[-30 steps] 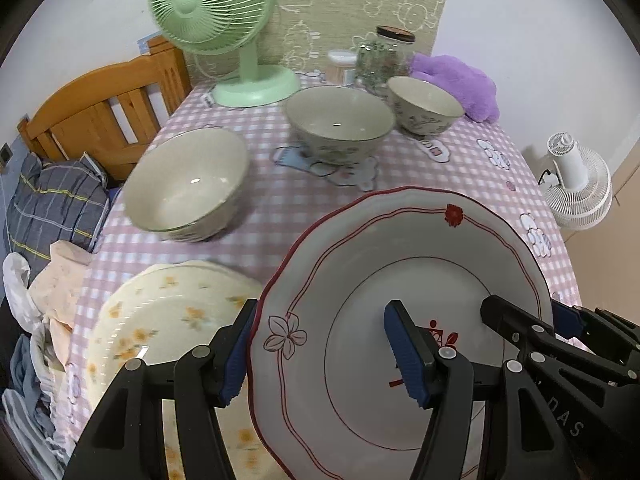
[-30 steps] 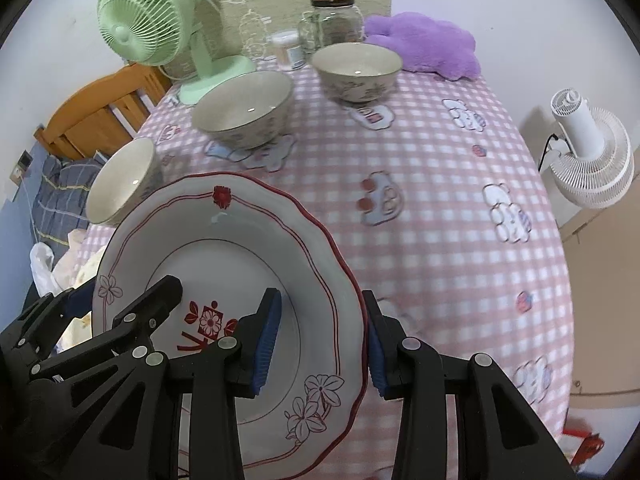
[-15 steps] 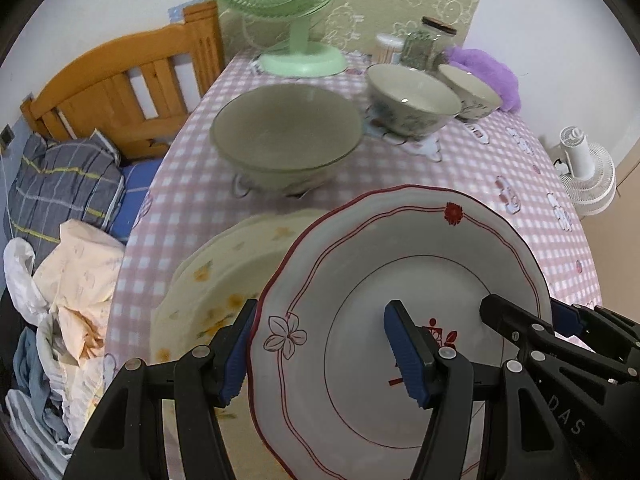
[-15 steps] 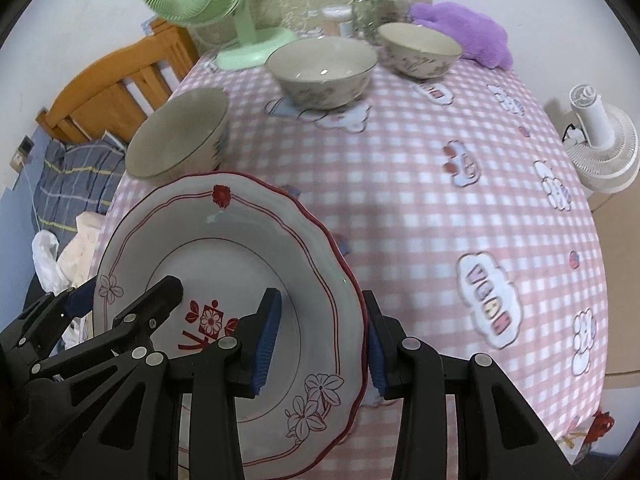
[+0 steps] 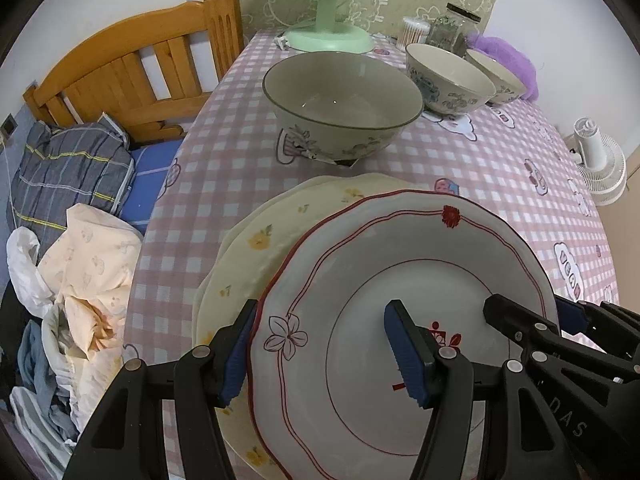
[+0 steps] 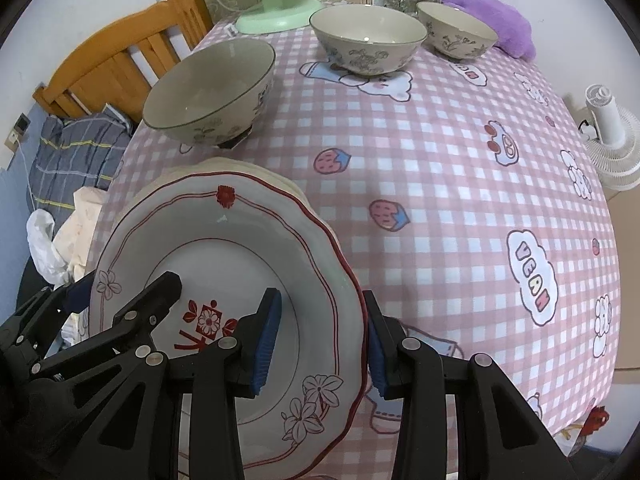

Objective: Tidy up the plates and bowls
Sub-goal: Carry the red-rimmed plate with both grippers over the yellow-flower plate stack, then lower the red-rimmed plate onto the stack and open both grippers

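While the pink checked table (image 6: 460,184) carries three bowls toward twelve o'clock, the red-rimmed plate (image 5: 400,280) sits over the yellow floral plate (image 5: 256,248) at six o'clock, its opposite rims pinched by left gripper (image 5: 320,348) and right gripper (image 6: 320,338).

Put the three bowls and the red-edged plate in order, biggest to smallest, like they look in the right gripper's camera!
1. Red-edged plate, though it is nearest the camera.
2. Nearest bowl.
3. Middle bowl; it looks close in size to the nearest one, so I can't truly rank those two.
4. Farthest bowl.
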A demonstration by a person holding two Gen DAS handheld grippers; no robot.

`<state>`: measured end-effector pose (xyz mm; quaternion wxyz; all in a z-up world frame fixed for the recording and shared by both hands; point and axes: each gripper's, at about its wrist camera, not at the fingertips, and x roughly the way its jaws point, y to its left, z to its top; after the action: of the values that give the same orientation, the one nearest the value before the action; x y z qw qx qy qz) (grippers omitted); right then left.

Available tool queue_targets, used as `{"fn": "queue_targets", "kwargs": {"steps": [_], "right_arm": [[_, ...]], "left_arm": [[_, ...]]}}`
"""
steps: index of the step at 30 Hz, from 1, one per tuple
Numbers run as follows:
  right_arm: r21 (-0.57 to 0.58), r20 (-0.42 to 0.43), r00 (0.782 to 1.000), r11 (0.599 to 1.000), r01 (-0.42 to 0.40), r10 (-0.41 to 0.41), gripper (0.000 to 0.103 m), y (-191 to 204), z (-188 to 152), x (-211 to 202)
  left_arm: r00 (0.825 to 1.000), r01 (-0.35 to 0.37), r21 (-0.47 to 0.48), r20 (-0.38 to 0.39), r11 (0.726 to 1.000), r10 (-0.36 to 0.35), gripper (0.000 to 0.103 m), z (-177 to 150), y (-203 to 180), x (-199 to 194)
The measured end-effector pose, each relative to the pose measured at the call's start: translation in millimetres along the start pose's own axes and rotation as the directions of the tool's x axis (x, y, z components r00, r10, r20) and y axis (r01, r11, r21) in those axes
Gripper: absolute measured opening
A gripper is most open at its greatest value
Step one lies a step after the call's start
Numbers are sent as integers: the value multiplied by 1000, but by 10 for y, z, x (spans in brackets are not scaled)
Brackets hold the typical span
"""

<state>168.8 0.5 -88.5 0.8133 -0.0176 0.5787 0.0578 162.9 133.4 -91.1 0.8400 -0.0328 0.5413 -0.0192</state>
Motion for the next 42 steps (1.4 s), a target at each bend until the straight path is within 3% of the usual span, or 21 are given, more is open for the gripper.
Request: {"fn": "queue_targets", "kwargs": {"steps": [18,19,21,23,42], "right_arm": [[7,-14,1000,1000,9,-9,42,-116,-55,-59],[13,-7,1000,1000,4,-4,41,-147,-76,-98],[7,2,1000,1000,-25,25,27,-164,-93,-142],[-29,6,1000,1000,-6,6,24,-104,-98,-166],[-41,7,1000,999,-14,15,24,61,29,-6]], "left_arm": [[999,-44,51,32,998,42,64,-43,-55,15],[998,-46,51,32,998,45,64,-41,-57,15],[998,-47,45,32,998,46,64,-36,-56,14],[998,-49,40,31,998,48,64,-30,-58,14],[988,-143,37,71,989,140,65,2,43,-4]]}}
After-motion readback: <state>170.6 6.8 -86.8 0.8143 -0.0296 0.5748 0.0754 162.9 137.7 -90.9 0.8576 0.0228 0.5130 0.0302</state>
